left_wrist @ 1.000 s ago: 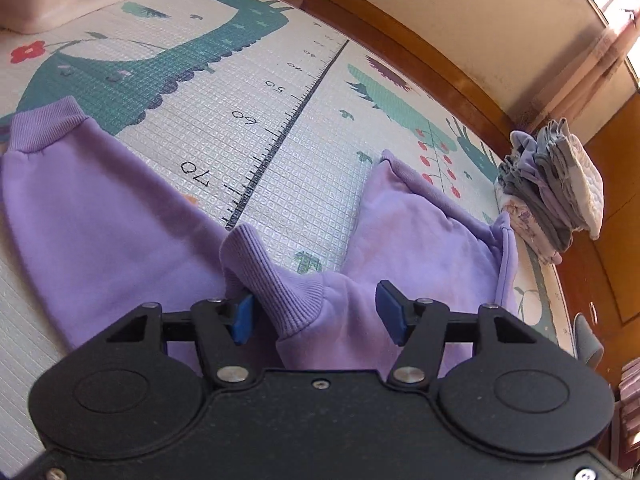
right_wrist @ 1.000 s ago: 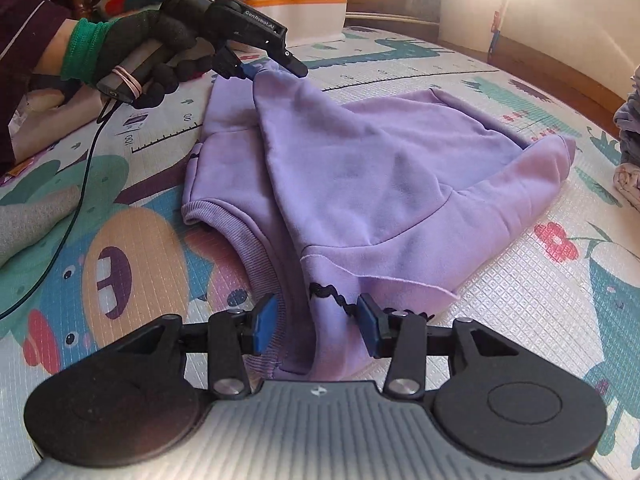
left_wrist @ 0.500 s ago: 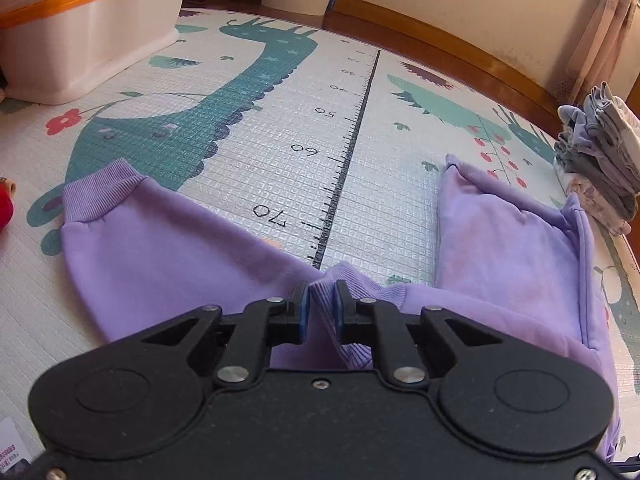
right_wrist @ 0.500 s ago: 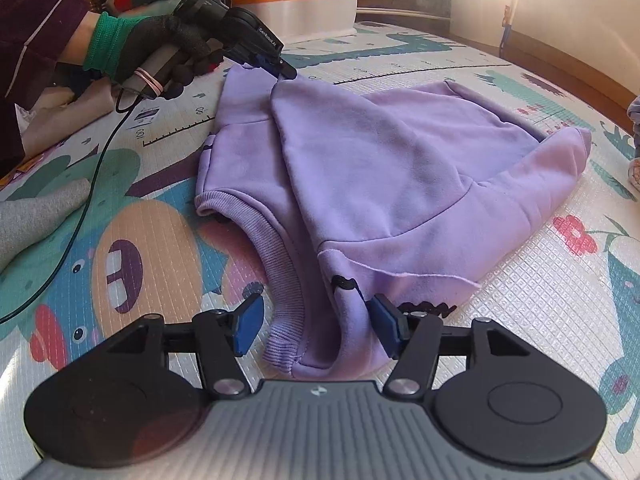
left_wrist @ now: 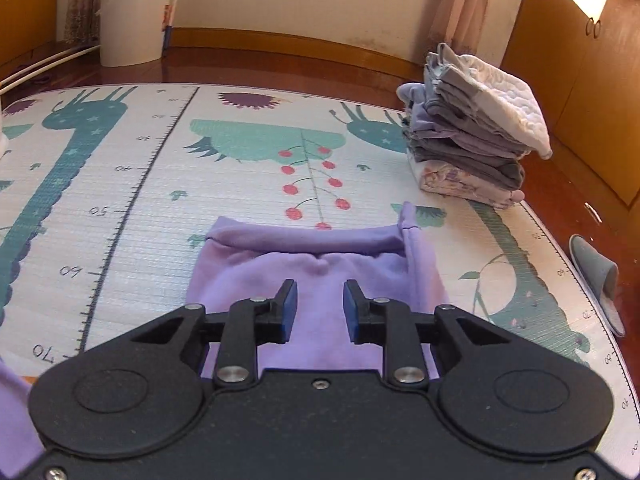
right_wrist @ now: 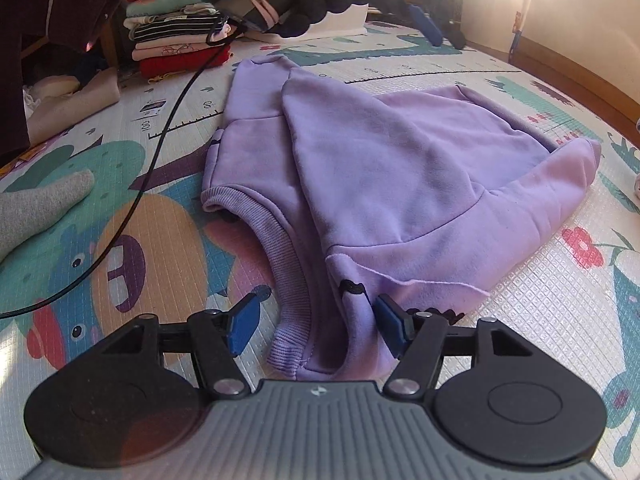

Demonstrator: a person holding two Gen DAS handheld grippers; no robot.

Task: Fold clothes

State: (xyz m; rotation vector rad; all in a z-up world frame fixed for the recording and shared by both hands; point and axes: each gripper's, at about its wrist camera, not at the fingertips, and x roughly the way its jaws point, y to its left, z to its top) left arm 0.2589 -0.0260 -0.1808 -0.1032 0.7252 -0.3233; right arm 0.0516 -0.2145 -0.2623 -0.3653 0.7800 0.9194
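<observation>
In the left wrist view, the left tool (left_wrist: pixel 316 308) now hangs with its blue pads parted a modest way and nothing between them; half a second ago those pads were pinched on the ribbed cuff, so the sleeve has been let go and laid down. The purple sweatshirt (left_wrist: pixel 320 276) lies flat on the play mat (left_wrist: pixel 120 200) just ahead, and a stack of folded clothes (left_wrist: pixel 472 148) sits well apart at the mat's far right edge. In the right wrist view, the right tool (right_wrist: pixel 316 328) is spread wide around the ribbed hem (right_wrist: pixel 288 280) at the garment's near corner, wider than a moment ago, gripping nothing. The sleeve lies folded across the body, so that fold looks finished; the next step is likely closing on the hem to fold the body over.
</observation>
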